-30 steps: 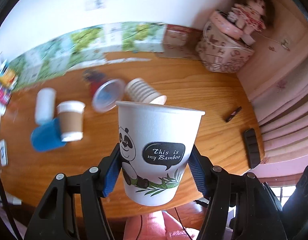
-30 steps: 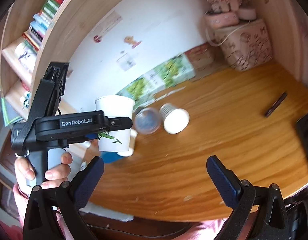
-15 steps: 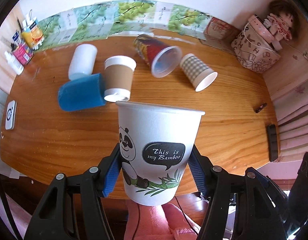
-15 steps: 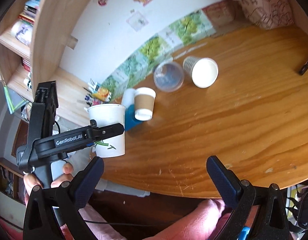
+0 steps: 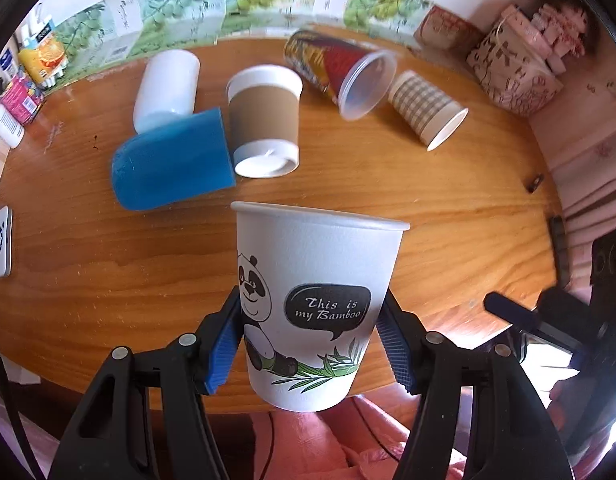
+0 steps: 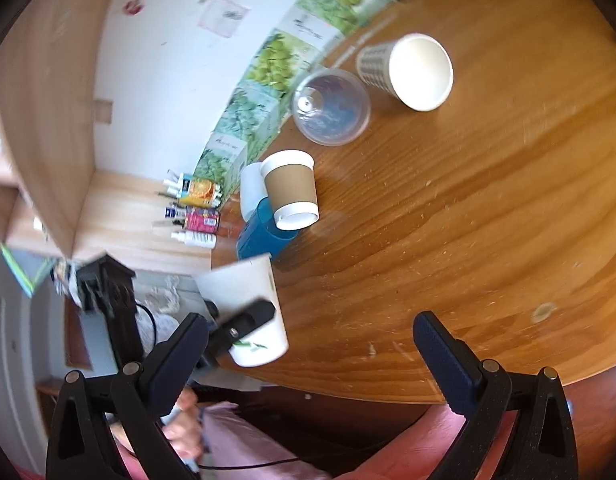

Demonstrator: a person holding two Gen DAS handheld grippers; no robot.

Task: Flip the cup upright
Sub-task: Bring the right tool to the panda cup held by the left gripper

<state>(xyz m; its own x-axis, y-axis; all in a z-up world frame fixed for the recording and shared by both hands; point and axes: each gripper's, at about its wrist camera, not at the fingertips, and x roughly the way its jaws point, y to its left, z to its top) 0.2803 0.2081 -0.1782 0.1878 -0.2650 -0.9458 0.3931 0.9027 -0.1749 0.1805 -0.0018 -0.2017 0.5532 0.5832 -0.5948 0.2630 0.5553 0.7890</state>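
Note:
My left gripper [image 5: 310,342] is shut on a white paper panda cup [image 5: 314,300] with "This is my Bamboo" on it. The cup is held mouth up above the near edge of the wooden table [image 5: 107,272]. It also shows in the right wrist view [image 6: 247,312], tilted, at the table's near left edge, held by the left gripper [image 6: 243,326]. My right gripper [image 6: 310,346] is open and empty above the table's front edge. One of its fingers [image 5: 516,314] shows at the right in the left wrist view.
Several cups lie on their sides at the back: a white cup [image 5: 167,86], a blue cup [image 5: 171,164], a brown-sleeved cup [image 5: 265,120], a clear plastic cup [image 5: 344,70] and a checked paper cup [image 5: 428,110]. A white device [image 5: 1,242] lies at the left edge. Small bottles [image 6: 195,208] stand by the wall.
The left gripper has pulled back toward the table's near edge with the panda cup and points further down. The right gripper has tilted down toward the table and stays open.

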